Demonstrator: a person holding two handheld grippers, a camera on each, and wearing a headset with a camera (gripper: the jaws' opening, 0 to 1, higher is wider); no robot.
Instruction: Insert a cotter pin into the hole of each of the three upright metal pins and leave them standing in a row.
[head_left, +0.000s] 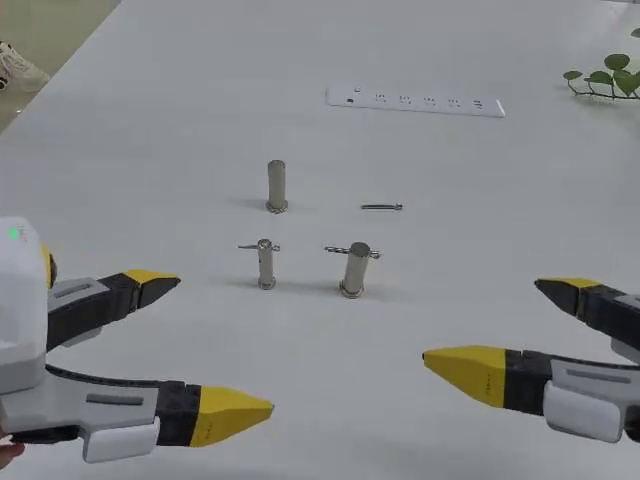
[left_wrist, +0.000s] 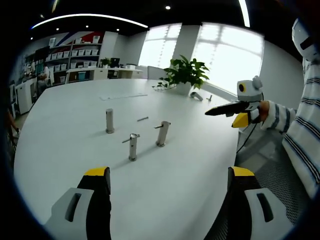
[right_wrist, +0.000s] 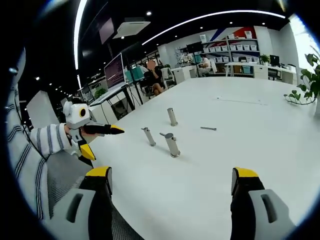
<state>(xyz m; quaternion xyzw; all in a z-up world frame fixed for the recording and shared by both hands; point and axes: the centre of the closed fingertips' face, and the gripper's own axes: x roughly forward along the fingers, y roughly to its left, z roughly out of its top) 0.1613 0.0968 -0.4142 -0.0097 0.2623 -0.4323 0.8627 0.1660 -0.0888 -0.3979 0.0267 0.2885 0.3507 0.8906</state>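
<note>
Cotter pin (head_left: 382, 207) lies loose near the rear metal pin (head_left: 277, 186); two front pins (head_left: 265, 263) (head_left: 354, 270) carry theirs. Left gripper (head_left: 224, 344) and right gripper (head_left: 481, 320) have jaws apart.

Front 2 upright pins (head_left: 353, 272) hold cotters (head_left: 336, 249); rear pin (head_left: 277, 186) bare; spare cotter (head_left: 382, 207) flat.

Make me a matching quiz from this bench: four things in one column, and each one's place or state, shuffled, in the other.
Things:
1. back metal pin
2. front right metal pin
3. loose cotter pin
4. power strip

States:
A. lying flat, right of the back pin
B. upright, cotter pin through it
C. white, beyond all the pins
D. upright, no cotter pin in it

Pairs: 1-D, 2-B, 3-A, 4-C.
</note>
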